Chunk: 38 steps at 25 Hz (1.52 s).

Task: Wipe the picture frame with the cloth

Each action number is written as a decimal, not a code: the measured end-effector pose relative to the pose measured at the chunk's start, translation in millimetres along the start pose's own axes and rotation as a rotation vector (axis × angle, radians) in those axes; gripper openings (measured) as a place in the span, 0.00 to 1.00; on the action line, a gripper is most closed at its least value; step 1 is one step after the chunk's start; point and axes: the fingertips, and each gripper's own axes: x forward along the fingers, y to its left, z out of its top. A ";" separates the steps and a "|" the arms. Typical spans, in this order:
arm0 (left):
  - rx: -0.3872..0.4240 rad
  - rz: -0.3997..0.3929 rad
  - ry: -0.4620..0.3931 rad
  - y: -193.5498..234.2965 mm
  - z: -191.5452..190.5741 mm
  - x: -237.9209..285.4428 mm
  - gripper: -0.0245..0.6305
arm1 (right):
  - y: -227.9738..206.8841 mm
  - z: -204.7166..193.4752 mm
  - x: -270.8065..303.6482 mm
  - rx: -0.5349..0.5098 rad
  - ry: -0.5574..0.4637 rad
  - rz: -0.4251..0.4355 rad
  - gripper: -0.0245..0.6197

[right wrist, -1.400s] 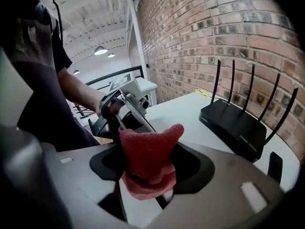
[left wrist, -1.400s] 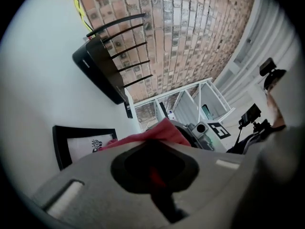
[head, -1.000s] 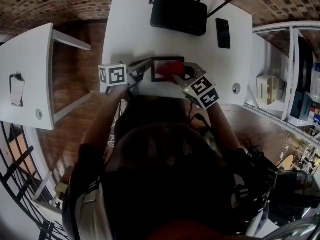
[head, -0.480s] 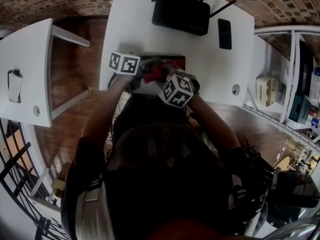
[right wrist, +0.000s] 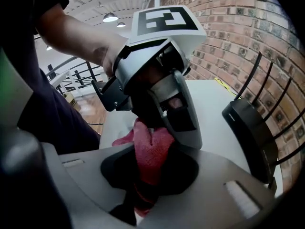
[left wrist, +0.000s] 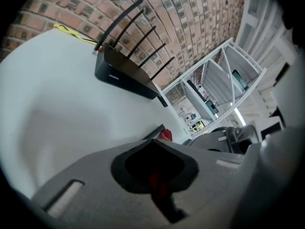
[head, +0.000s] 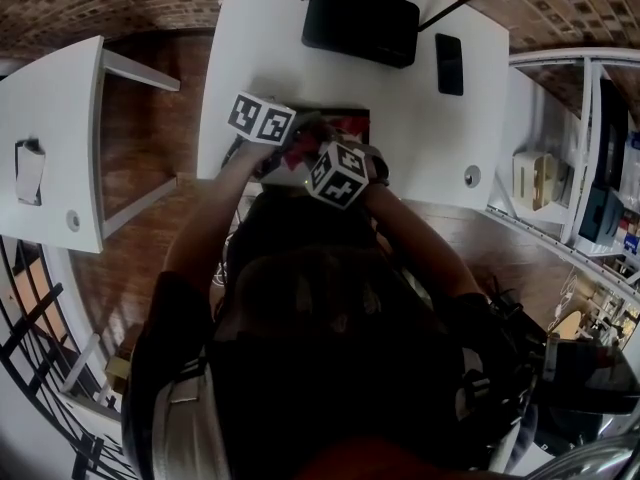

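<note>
The dark picture frame (head: 346, 116) lies flat on the white table (head: 260, 48); its near part is hidden under both grippers. The red cloth (head: 300, 154) is bunched between them above the frame's near left corner. My right gripper (right wrist: 147, 149) is shut on the cloth (right wrist: 148, 149), which stands up out of its jaws. My left gripper (left wrist: 154, 143) points down at the cloth's top and is shut, with a thin red strip (left wrist: 155, 184) in its jaws. In the head view the left gripper (head: 288, 146) and right gripper (head: 306, 160) almost touch.
A black router (head: 360, 23) with antennas stands at the table's far edge, a black phone (head: 447, 63) to its right. A second white table (head: 50, 148) is at the left. White shelving (head: 590, 138) stands on the right. The person's body fills the near side.
Both grippers have come together at the frame's near left corner. The right one moved left with the cloth, lifting it off the frame's middle. The left gripper rolled and tipped down onto the cloth.
</note>
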 end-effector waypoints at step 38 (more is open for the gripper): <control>0.067 0.057 0.052 4.7 -7.8 0.3 0.04 | -49.4 -89.7 -44.5 0.233 0.086 -0.177 0.15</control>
